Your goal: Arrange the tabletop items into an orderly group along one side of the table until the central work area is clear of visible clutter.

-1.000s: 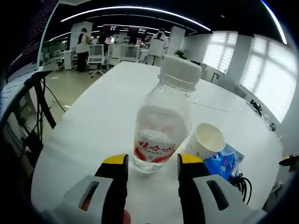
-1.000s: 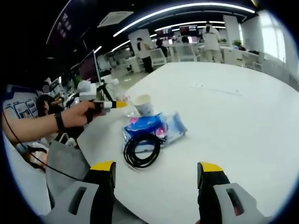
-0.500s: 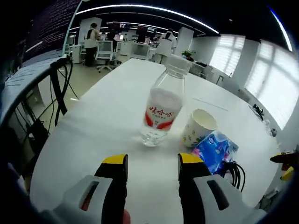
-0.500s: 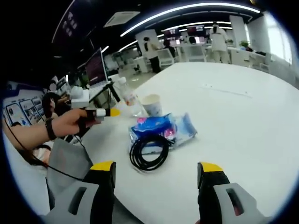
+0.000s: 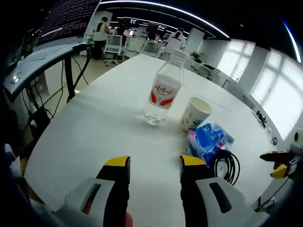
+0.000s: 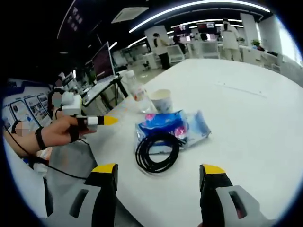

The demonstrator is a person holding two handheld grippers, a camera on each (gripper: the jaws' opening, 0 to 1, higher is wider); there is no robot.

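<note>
A clear water bottle [image 5: 162, 93] with a red label and white cap stands upright on the white table [image 5: 99, 123]. Right of it is a white paper cup [image 5: 194, 113], then a blue plastic packet [image 5: 207, 140] and a coiled black cable [image 5: 225, 165]. My left gripper [image 5: 152, 165] is open, well short of the bottle, nothing between its jaws. In the right gripper view the bottle [image 6: 135, 91], cup [image 6: 162, 100], packet [image 6: 173, 126] and cable [image 6: 155, 151] lie ahead of my open right gripper [image 6: 158, 171]. The left gripper [image 6: 97, 121] enters there from the left, held in a hand.
The right gripper's yellow tips [image 5: 279, 163] show at the right of the left gripper view. Broad bare tabletop [image 6: 246, 118] stretches beyond the items. The table's near edge [image 5: 42, 156] drops to floor with cables and a desk frame [image 5: 71, 71]. People stand by far desks [image 5: 142, 45].
The left gripper has let go of the bottle and backed away from it; the bottle stays standing by the cup. The right view has drifted slightly, the items sitting a little further right.
</note>
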